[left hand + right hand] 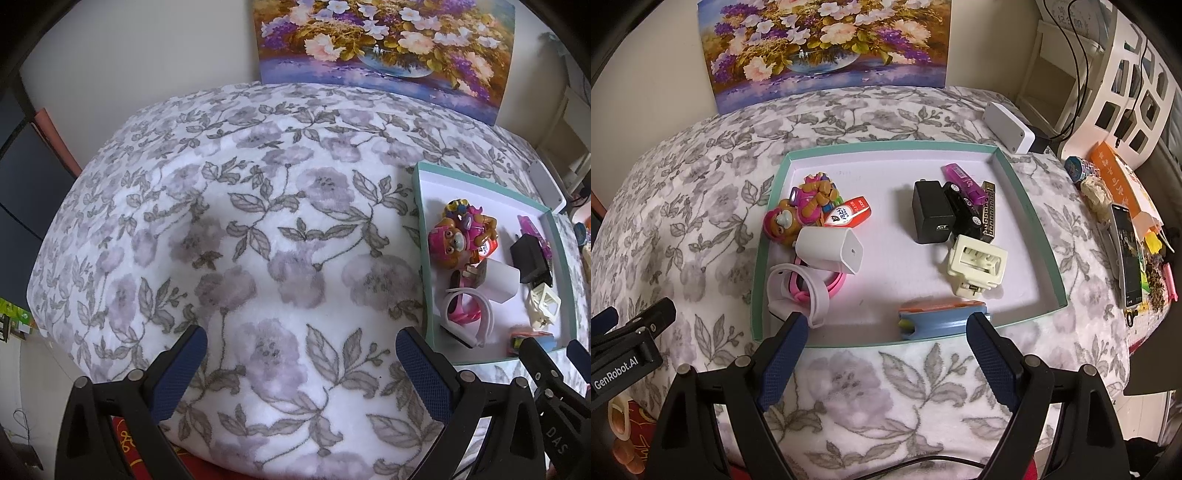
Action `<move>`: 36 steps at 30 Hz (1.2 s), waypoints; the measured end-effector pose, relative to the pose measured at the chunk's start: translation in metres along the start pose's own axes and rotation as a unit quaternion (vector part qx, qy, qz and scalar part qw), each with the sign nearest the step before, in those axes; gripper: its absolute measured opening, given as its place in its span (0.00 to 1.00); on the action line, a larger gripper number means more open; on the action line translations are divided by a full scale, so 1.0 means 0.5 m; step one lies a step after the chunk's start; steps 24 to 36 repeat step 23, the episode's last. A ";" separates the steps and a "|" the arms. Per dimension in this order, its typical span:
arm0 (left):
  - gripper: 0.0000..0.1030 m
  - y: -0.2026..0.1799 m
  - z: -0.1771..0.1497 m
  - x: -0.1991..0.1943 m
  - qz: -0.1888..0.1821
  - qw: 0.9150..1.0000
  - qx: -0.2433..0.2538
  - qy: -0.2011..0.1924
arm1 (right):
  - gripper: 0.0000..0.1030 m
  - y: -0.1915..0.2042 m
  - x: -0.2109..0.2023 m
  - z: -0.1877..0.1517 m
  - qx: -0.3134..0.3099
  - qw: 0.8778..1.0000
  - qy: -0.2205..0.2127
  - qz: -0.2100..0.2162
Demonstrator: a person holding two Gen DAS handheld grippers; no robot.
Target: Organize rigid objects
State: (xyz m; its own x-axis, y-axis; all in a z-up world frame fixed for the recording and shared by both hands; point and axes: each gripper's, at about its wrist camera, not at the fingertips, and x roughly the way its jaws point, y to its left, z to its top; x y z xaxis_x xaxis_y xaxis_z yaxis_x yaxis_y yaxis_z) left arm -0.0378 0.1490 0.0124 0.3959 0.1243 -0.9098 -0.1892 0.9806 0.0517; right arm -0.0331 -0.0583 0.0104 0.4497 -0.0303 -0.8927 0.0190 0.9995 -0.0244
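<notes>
Both the left gripper (297, 363) and right gripper (888, 349) are being held spread and empty above the floral blanket (236, 229), with the crowded green tray (759, 288) just ahead of the right one, a blue-orange object (938, 317) lying nearest its fingers.

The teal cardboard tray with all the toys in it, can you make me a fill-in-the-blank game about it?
1. The black square charger block lies inside the teal cardboard tray, right beside a shiny ____ lighter.
2. The white and pink watch straps lie in the tray's near ____ corner, seen from the right wrist camera.
3. The right claw hovers in front of the tray with its jaws ____.
4. Behind the tray, a painting of ____ leans on the wall.

Missing words: purple; left; open; flowers
</notes>
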 end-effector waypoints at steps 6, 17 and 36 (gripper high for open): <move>1.00 -0.001 0.000 0.001 0.000 1.000 -0.001 0.001 | 0.85 0.001 0.001 0.000 0.000 1.000 0.002 0.000; 1.00 0.002 -0.002 0.004 0.001 1.000 0.002 0.003 | 0.85 0.004 0.003 0.000 -0.003 1.000 0.004 0.007; 1.00 0.002 -0.001 0.005 0.001 1.000 0.004 0.005 | 0.85 0.001 -0.005 -0.001 0.002 1.000 -0.008 0.012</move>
